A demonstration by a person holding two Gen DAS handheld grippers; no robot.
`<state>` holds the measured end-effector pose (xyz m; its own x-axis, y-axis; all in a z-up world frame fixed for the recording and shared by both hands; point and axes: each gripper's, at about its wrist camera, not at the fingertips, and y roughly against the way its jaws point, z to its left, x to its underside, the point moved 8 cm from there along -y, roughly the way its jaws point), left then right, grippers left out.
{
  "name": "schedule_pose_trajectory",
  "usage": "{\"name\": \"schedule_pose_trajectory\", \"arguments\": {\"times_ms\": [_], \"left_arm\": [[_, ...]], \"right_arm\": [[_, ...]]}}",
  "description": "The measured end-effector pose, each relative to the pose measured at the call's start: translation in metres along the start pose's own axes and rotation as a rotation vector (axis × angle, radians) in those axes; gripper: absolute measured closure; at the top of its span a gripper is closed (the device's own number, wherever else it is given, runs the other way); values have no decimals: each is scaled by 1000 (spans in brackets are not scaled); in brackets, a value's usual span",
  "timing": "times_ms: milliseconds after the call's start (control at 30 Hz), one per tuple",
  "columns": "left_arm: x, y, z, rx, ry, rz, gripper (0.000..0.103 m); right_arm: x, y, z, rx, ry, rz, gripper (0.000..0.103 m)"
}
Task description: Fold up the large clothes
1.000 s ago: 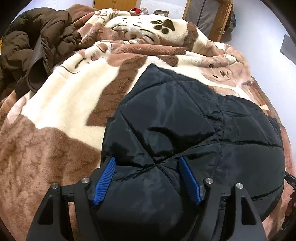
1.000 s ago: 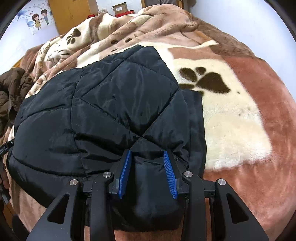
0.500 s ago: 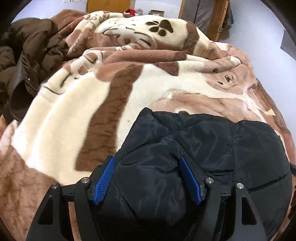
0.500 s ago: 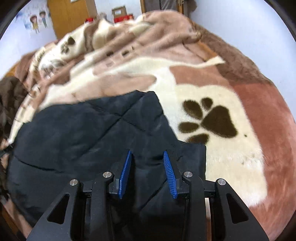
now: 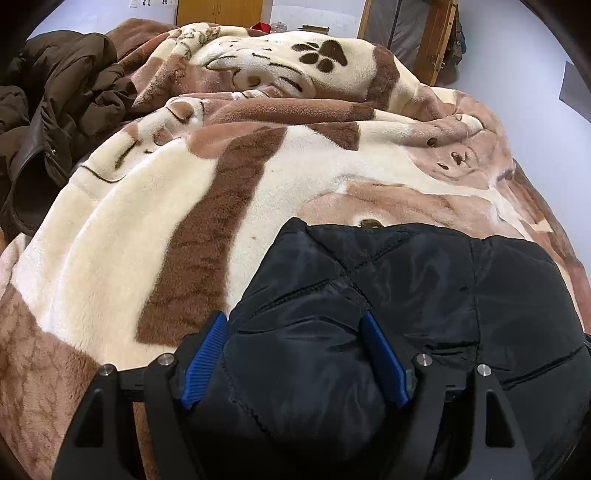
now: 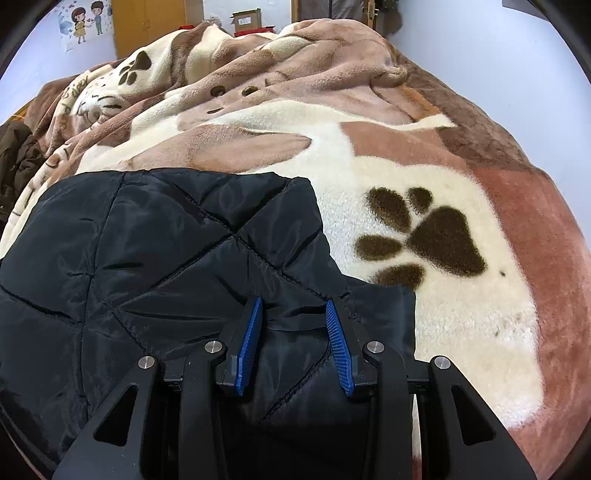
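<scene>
**Black quilted jacket bunched at the near edge of the bed, a gripper at each end**

Here is the black quilted jacket, lying in a thick padded bundle on the near part of the fleece blanket, that cream-and-brown one with the paw prints. On its left end sits the left gripper, and its jaws are opening right now; a fat roll of the black fabric fills the wide gap between the blue pads. Whether those pads press into the padding, I cannot tell from this angle.

Over on the other end, the right gripper has its jaws much closer together, clamped on a pinched fold of the jacket. The cloth wrinkles tight between the two blue pads, and a flat flap of the jacket pokes out just to the right of them, onto the cream patch.

A big dark paw print lies on the blanket to the right of the jacket, close by. Far off to the left, a brown coat is heaped up at the blanket's edge, well apart from the black one. At the far end of the room stands a wooden cabinet, with a cardboard box to its right.
</scene>
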<state>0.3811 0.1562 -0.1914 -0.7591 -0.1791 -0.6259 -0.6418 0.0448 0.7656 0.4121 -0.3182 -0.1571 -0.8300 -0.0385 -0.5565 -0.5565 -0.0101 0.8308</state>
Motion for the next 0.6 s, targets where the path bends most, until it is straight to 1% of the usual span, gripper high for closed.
{"name": "schedule_pose_trajectory", "arguments": {"times_ms": [200, 300, 400, 533, 600], "left_arm": [[0, -1, 2, 8, 16, -10, 24], [-3, 7, 0, -9, 10, 1, 24], [-9, 28, 1, -3, 26, -4, 26], [-6, 72, 0, 16, 3, -55, 26], [2, 97, 2, 24, 1, -82, 26]], "right_arm": [[-1, 0, 0, 5, 4, -8, 67], [-3, 3, -1, 5, -1, -5, 67], [-6, 21, -2, 11, -15, -11, 66], [-6, 64, -2, -40, -47, -45, 65], [1, 89, 2, -84, -54, -71, 58]]}}
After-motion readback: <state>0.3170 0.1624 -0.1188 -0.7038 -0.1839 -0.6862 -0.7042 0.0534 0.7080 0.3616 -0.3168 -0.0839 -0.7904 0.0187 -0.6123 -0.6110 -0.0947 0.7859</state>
